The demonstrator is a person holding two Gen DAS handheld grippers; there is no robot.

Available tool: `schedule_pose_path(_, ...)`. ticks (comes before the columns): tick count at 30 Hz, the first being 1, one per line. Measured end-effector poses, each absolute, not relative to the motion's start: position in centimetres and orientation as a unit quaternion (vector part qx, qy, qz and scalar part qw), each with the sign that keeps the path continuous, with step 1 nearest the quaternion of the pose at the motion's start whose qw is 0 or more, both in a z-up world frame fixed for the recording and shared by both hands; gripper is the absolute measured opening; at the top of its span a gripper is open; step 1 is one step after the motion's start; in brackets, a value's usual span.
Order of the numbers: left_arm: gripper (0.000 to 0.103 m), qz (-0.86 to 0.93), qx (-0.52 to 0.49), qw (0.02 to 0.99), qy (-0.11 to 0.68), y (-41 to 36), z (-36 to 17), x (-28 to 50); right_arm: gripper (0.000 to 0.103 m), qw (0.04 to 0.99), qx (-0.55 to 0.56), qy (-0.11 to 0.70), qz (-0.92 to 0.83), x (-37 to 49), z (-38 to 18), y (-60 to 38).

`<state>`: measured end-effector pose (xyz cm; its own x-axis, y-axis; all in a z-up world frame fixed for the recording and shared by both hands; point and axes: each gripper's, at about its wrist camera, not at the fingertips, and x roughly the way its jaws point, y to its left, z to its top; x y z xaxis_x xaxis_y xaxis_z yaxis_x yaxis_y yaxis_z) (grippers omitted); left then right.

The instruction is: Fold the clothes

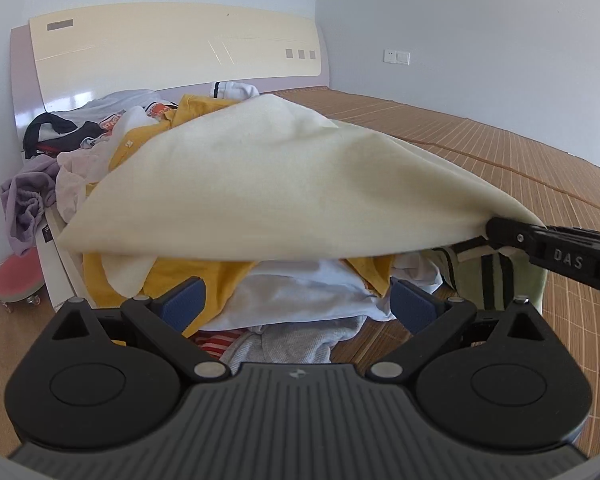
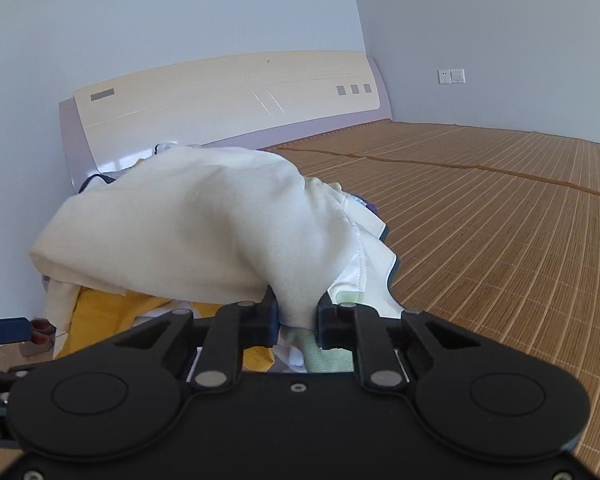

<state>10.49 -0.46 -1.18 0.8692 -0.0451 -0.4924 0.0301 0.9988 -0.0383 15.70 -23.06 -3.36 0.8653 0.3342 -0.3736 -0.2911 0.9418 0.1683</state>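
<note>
Right now right gripper [image 2: 298,318] pinches cream cotton garment [image 1: 260,184] aloft, near clothes pile [image 1: 100,136]; left gripper [image 1: 296,300] spread, seemingly empty.

Cream cloth [image 1: 268,184] conceals most of the clothes pile [image 1: 80,152]. Pink stool [image 1: 16,280] partly hidden by the bed frame.

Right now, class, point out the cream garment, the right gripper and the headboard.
cream garment [image 1: 260,184], left wrist view, raised middle.
right gripper [image 2: 298,316], right wrist view, between fingertips.
headboard [image 2: 220,100], right wrist view, cream panel.
</note>
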Motion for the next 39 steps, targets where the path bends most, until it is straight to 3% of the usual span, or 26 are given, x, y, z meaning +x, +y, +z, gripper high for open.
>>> schedule_pose_path(6, 0.101, -0.09, -0.017, 0.97, 0.225, -3.1, 0.4, 8.7, 0.017, 0.968, 0.008, 0.22, 0.118, 9.3, -2.5, -29.4)
schedule_pose_path(12, 0.101, -0.151, 0.008, 0.958, 0.243, -8.4, -0.3, 8.2, 0.018, 0.953, 0.053, 0.29, 0.073, 1.8, -3.6, -37.6)
schedule_pose_path(15, 0.101, -0.187, 0.037, 0.948, 0.253, -12.1, -1.3, 7.7, 0.018, 0.949, 0.024, 0.312, 0.036, -1.8, -4.3, -40.3)
schedule_pose_path(27, 0.101, -0.297, 0.152, 0.901, 0.277, -25.0, -5.6, 3.2, 0.024, 0.934, -0.057, 0.296, -0.19, -9.4, -7.2, -49.6)
schedule_pose_path(34, 0.101, -0.292, 0.176, 0.895, 0.288, -26.6, -6.6, 3.2, 0.038, 0.931, -0.04, 0.275, -0.239, -13.0, -6.8, -52.1)
schedule_pose_path(36, 0.101, -0.283, 0.176, 0.898, 0.289, -26.3, -6.6, 3.3, 0.044, 0.939, -0.036, 0.258, -0.226, -13.8, -6.1, -51.1)
schedule_pose_path(39, 0.101, -0.273, 0.16, 0.902, 0.295, -25.2, -6.4, 3.8, 0.061, 0.962, -0.023, 0.22, -0.16, -14.4, -5.4, -49.1)
